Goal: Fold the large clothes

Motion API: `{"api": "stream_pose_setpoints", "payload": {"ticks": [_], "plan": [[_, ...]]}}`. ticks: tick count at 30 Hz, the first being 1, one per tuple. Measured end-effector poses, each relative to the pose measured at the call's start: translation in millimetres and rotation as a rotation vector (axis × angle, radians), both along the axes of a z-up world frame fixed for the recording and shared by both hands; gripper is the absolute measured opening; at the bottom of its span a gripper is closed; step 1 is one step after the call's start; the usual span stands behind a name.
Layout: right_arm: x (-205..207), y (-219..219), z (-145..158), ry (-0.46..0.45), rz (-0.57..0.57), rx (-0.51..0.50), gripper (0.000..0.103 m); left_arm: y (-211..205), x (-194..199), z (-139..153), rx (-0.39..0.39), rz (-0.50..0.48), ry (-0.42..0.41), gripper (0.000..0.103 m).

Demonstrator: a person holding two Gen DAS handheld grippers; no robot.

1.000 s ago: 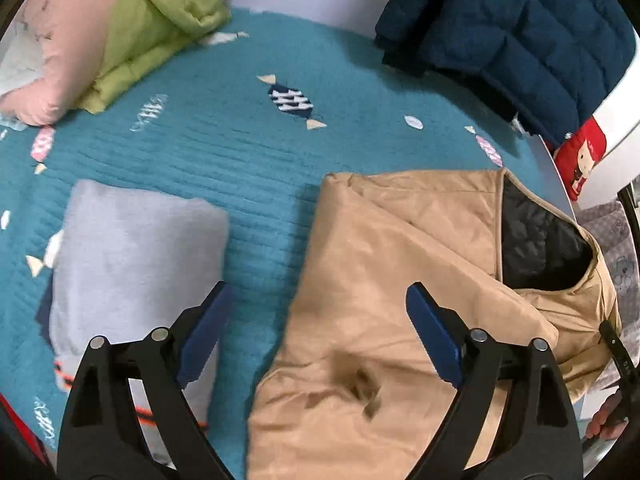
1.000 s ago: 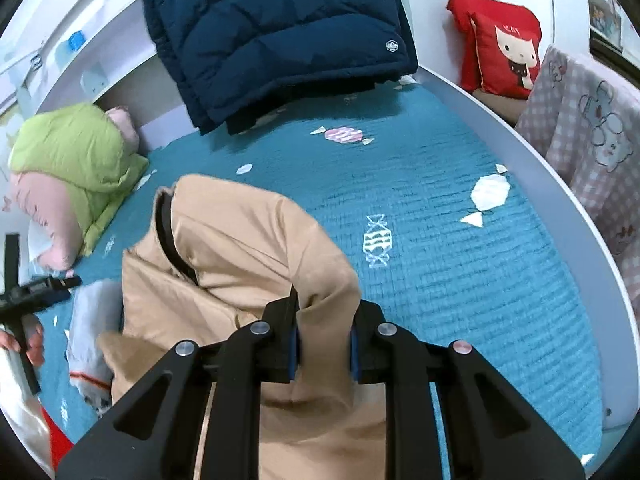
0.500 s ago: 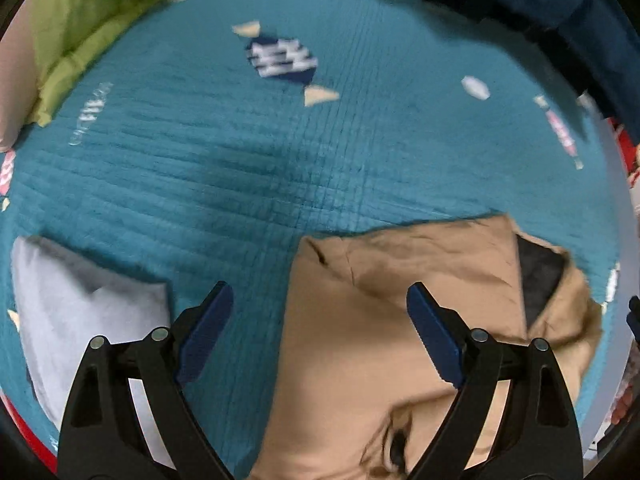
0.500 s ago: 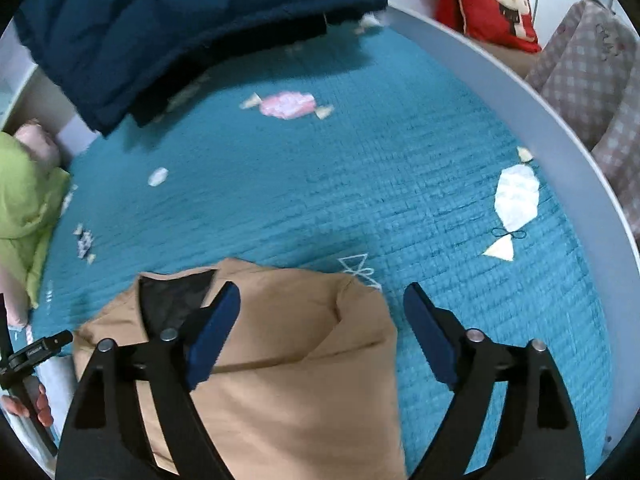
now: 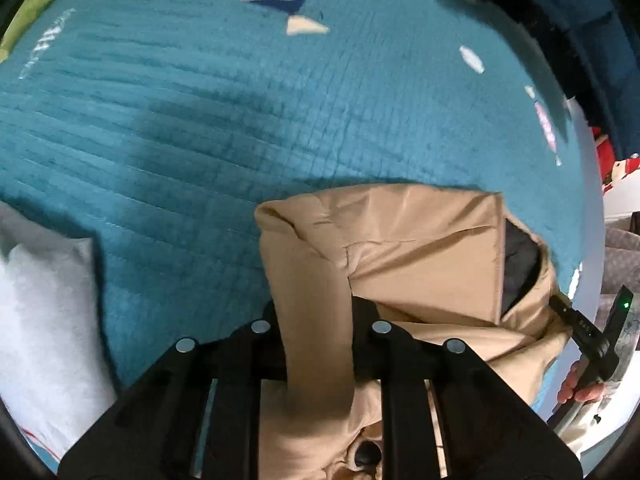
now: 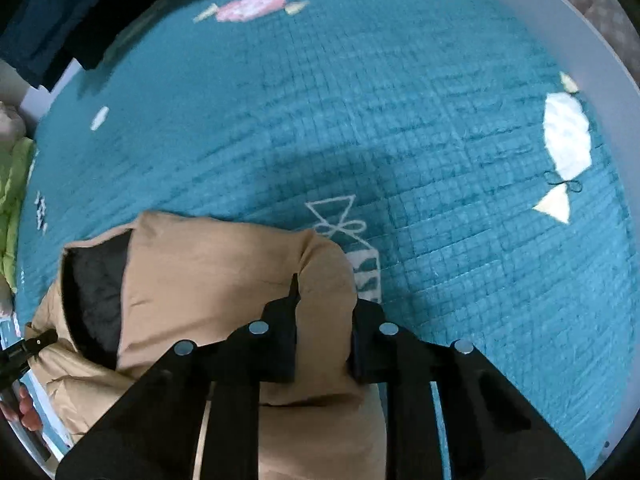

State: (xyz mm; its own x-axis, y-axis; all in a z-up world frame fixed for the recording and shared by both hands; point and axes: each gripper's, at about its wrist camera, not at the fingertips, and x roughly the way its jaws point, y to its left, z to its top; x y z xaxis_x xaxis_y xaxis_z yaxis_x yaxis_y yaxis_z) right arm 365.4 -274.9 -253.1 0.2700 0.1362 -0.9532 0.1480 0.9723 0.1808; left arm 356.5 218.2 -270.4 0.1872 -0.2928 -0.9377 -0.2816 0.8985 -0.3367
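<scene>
A tan jacket (image 5: 420,248) with black quilted lining (image 5: 518,264) lies folded on the teal bedspread (image 5: 240,120). My left gripper (image 5: 316,344) points steeply down at the jacket's left corner; its jaws are closing, and a thick fold of tan fabric is pinched between the pads. In the right wrist view the jacket (image 6: 208,272) shows its lining (image 6: 96,292) at the left. My right gripper (image 6: 324,340) is at the right corner, jaws closing, with tan fabric bunched between its pads.
A folded grey garment (image 5: 44,312) lies left of the jacket. A navy puffer jacket (image 6: 48,32) hangs at the far side and green bedding (image 6: 12,200) sits at the left. The white bed edge (image 6: 580,28) curves along the right. A hand (image 5: 580,388) holds the other gripper.
Both grippers dropped toward the jacket's far edge. The right let go of its earlier fold and opened; now both, open half a second ago, have closed on tan fabric at the two corners.
</scene>
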Motion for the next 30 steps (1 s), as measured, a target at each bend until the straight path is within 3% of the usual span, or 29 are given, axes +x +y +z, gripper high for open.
{"api": "stream_pose_setpoints", "payload": {"ticks": [4, 8, 13, 19, 26, 30], "plan": [[-21.1, -7.8, 41.1, -0.094, 0.004, 0.035, 0.016, -3.8, -20.5, 38.0, 0.036, -0.032, -0.081, 0.016], [-51.0, -9.7, 83.5, -0.176, 0.019, 0.06, 0.016, -2.3, -47.7, 77.6, 0.024, -0.037, -0.155, 0.016], [-101.3, -5.9, 133.7, -0.291, 0.048, 0.078, 0.016, -10.2, -97.5, 126.9, 0.031, -0.065, -0.244, 0.016], [-176.2, -8.5, 165.1, -0.391, 0.094, 0.073, 0.016, -19.5, -177.3, 163.4, 0.026, -0.114, -0.339, 0.017], [-288.9, -18.4, 165.0, -0.414, 0.147, 0.044, 0.016, -25.2, -280.5, 148.9, 0.025, -0.165, -0.326, 0.019], [-342.7, -22.9, 130.9, -0.313, 0.144, 0.027, 0.017, -23.7, -343.2, 112.7, -0.022, -0.138, -0.242, 0.023]]}}
